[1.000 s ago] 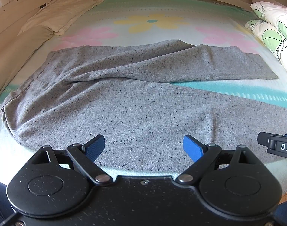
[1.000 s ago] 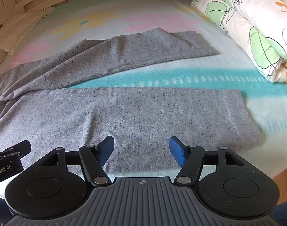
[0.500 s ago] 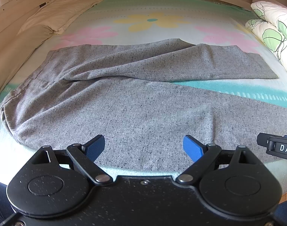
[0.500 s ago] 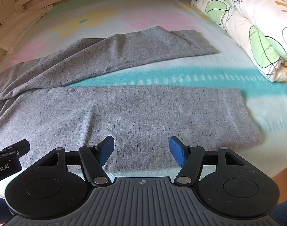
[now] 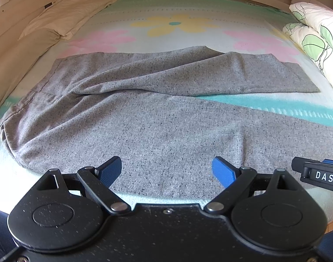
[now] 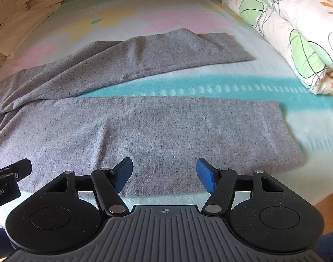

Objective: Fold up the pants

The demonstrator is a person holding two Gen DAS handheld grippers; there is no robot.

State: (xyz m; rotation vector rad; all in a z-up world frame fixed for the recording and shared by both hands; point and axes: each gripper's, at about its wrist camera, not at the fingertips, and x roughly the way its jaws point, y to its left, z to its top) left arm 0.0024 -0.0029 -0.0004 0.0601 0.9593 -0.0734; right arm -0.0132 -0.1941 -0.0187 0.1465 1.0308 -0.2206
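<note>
Grey speckled knit pants (image 5: 166,131) lie flat and unfolded on a fleecy bed cover (image 5: 177,13) printed with pastel flowers and a teal band; waistband at left, legs splayed rightward in a V, the far leg rumpled into a soft ridge. Left gripper (image 5: 166,170) and right gripper (image 6: 164,172) hover over the near leg's edge, blue ribbed pads spread wide, grasping nothing. A rolled leaf-print quilt (image 6: 286,26) lies at right.

Both grippers angled downward, side by side
Left gripper (image 5: 166,170) jaws spread wide, nothing between them; right gripper (image 6: 164,174) likewise.
</note>
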